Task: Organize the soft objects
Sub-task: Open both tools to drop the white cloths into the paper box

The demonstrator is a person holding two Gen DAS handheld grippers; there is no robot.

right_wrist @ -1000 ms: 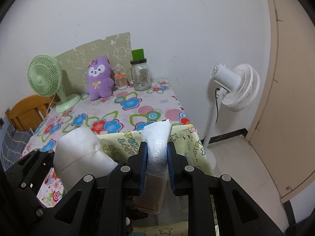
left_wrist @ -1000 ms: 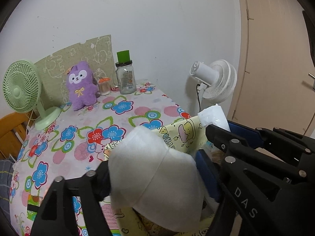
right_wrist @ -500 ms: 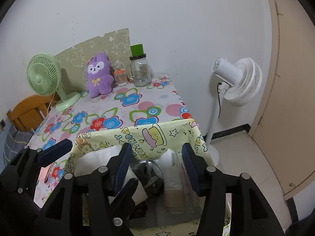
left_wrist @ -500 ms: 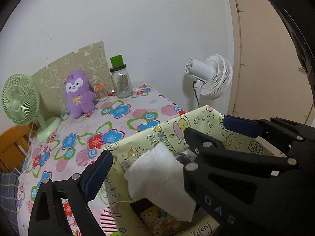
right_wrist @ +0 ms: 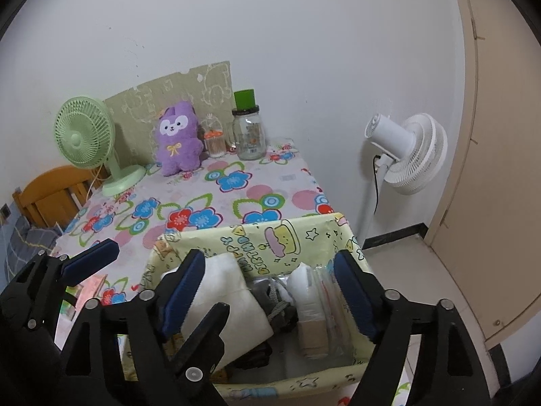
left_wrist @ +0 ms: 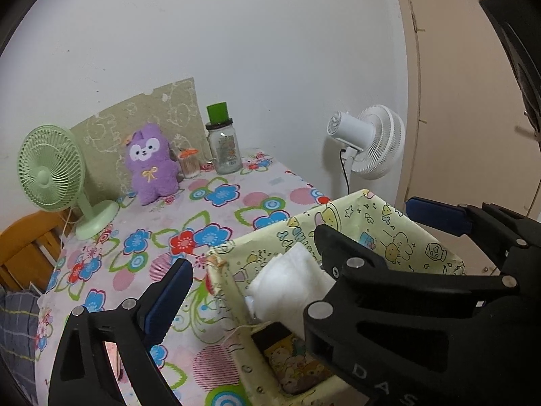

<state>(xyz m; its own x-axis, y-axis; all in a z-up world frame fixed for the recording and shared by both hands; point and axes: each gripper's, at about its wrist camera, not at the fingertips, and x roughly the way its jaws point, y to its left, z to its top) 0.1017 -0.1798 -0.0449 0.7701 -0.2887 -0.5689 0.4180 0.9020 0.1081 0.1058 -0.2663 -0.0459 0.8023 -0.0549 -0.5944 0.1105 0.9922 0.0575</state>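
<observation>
Here, both grippers hang over a yellow cartoon-print storage box (right_wrist: 270, 247) that sits at the near edge of a flowered tablecloth (right_wrist: 236, 182). The right gripper (right_wrist: 270, 291) has its 2 blue-padded fingers spread wide and nothing between them; below the gap lies a clear-wrapped packet (right_wrist: 309, 301) with white and tan contents, standing on end inside the box toward its right side. The left gripper (left_wrist: 294, 247) is likewise spread wide and empty, 1 finger out over the tablecloth and the other over the box's far rim. A white folded cloth (right_wrist: 226, 291) rests in the left part of the box, leaning against the wall, free of either tool. Between cloth and packet there is some dark grey item with a cord (right_wrist: 277, 304), probably fabric, though the view is too cramped to be sure.

At the back of the table stand a green desk fan (right_wrist: 84, 135), a purple plush toy (right_wrist: 177, 138), a small orange-capped jar (right_wrist: 215, 142) and a glass jar with a green cap (right_wrist: 249, 128). A white floor fan (right_wrist: 405, 152) stands beside the table, near the door.
</observation>
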